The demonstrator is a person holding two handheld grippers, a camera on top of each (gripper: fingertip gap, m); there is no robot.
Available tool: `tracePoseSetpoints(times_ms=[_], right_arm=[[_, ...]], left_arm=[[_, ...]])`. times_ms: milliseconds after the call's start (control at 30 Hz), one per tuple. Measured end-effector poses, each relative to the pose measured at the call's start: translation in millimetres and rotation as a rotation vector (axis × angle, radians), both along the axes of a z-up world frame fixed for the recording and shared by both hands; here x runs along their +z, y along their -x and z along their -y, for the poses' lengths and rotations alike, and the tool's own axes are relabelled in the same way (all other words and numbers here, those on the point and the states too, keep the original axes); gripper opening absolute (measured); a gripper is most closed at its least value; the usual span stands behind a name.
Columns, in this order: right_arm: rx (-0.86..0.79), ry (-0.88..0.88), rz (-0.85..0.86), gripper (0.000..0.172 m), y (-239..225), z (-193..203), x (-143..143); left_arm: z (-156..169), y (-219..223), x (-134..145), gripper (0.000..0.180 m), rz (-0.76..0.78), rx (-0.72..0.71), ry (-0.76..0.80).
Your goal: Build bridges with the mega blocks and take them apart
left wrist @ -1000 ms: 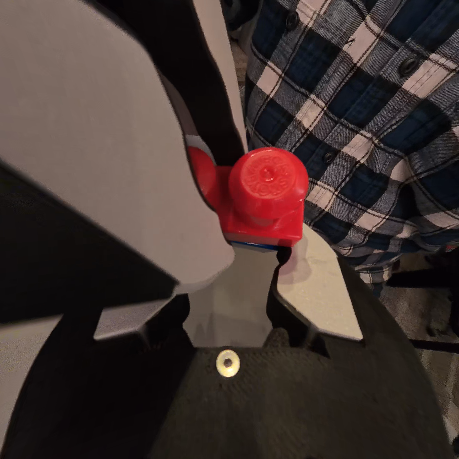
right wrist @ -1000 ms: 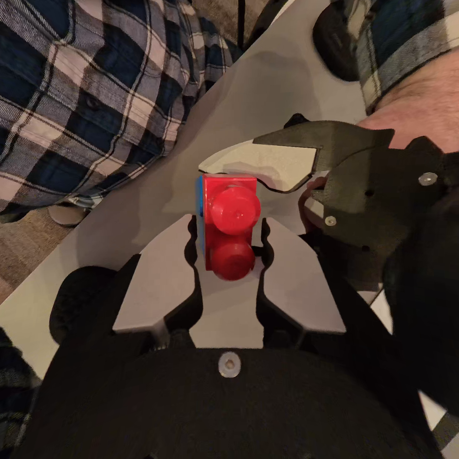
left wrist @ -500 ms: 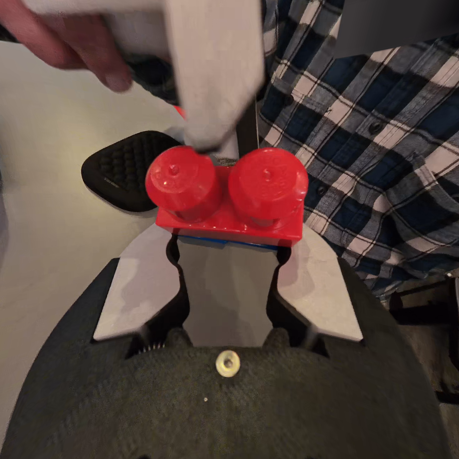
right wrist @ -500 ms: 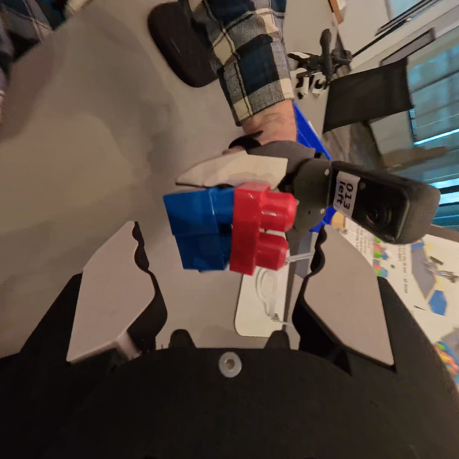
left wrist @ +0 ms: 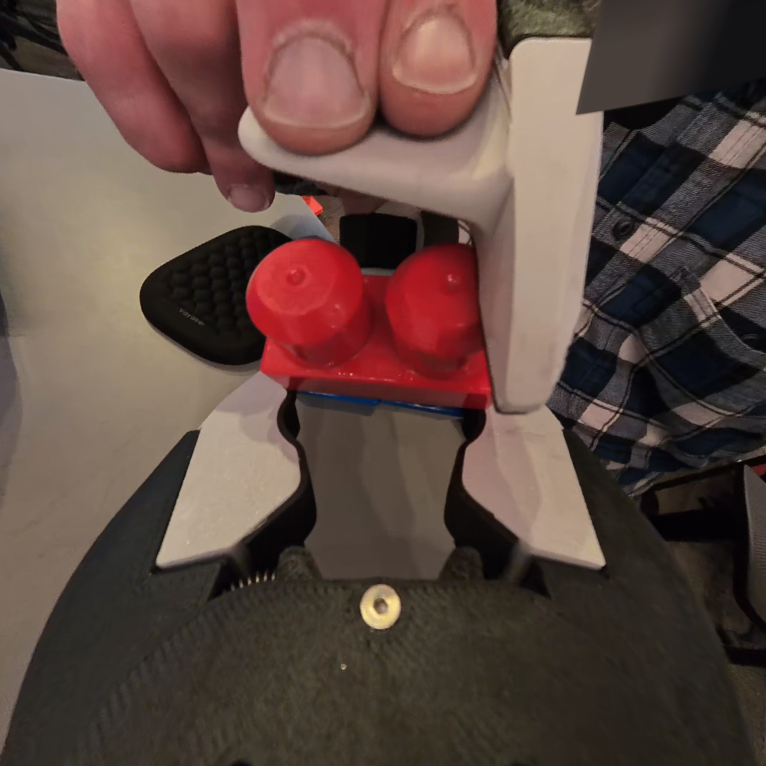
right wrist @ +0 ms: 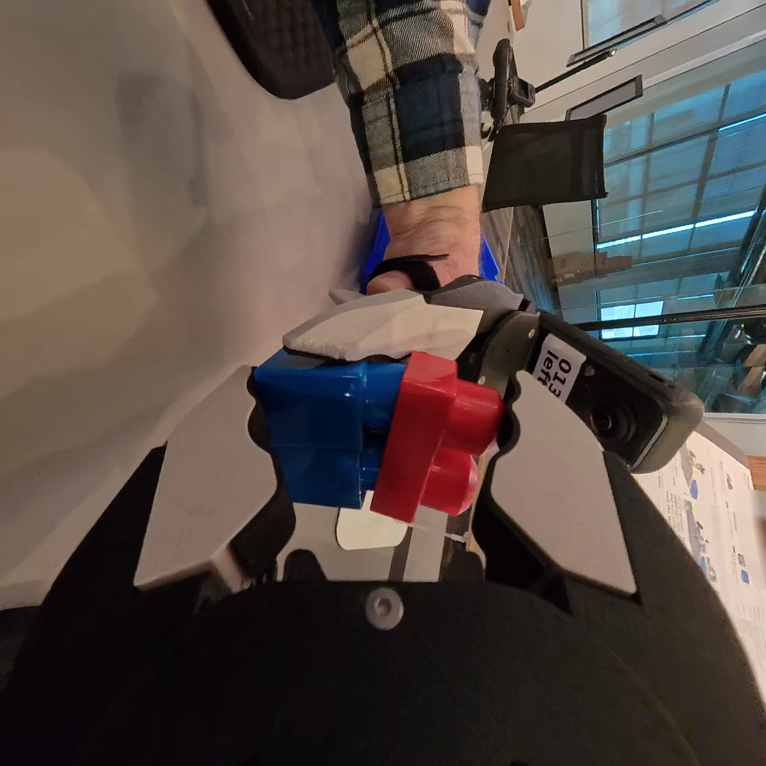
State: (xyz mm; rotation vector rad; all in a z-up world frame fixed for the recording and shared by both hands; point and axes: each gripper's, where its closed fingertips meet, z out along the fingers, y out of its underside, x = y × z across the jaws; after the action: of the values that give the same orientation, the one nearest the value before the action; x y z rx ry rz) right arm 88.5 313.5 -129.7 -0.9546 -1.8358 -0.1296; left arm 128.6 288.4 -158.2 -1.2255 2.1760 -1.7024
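A red two-stud block [left wrist: 373, 331] sits on a blue block [left wrist: 373, 404]. My left gripper [left wrist: 381, 414] is shut on the blue block's two ends and holds the stack in the air. One finger of the right gripper [left wrist: 534, 269] lies against the red block's right stud. In the right wrist view my right gripper [right wrist: 379, 414] spans the stack. One pad touches the underside of the blue block [right wrist: 315, 427], the other the top of a stud on the red block [right wrist: 427, 435]. The red block sits tilted, and the blue studs show between the two blocks. The left gripper's finger [right wrist: 373, 331] lies on the blue block.
A black textured pad [left wrist: 207, 298] lies on the grey table [left wrist: 83, 373]. The person's plaid shirt [left wrist: 663, 290] is close on the right. A blue bin [right wrist: 489, 257], a printed sheet [right wrist: 704, 518] and a white card [right wrist: 364, 534] lie beyond the stack.
My right gripper let go, swung round the stack and narrowed onto it from underside to stud tops. The red block now sits tilted on the blue one. My left gripper kept its hold.
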Motion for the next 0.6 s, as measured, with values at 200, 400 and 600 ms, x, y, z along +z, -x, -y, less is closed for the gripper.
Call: tracePoseSetpoints(times_ms=[200,400,600], right_arm=[[0.020,0.007,-0.045,0.102,-2.1,3.3,8.4],[0.020,0.050,-0.037,0.113,-0.3,4.0,-0.1],[-0.001,-0.003,-0.059,0.109,-2.6,2.3,5.3]], left_arm=[[-0.6,0.7,5.9,0.077,0.018,0.004,0.041],[5.1,-0.5,-0.1,0.077,-0.003,-0.018,-0.013],[1.9,-0.7,4.3,0.077,-0.006,-0.005,0.003]])
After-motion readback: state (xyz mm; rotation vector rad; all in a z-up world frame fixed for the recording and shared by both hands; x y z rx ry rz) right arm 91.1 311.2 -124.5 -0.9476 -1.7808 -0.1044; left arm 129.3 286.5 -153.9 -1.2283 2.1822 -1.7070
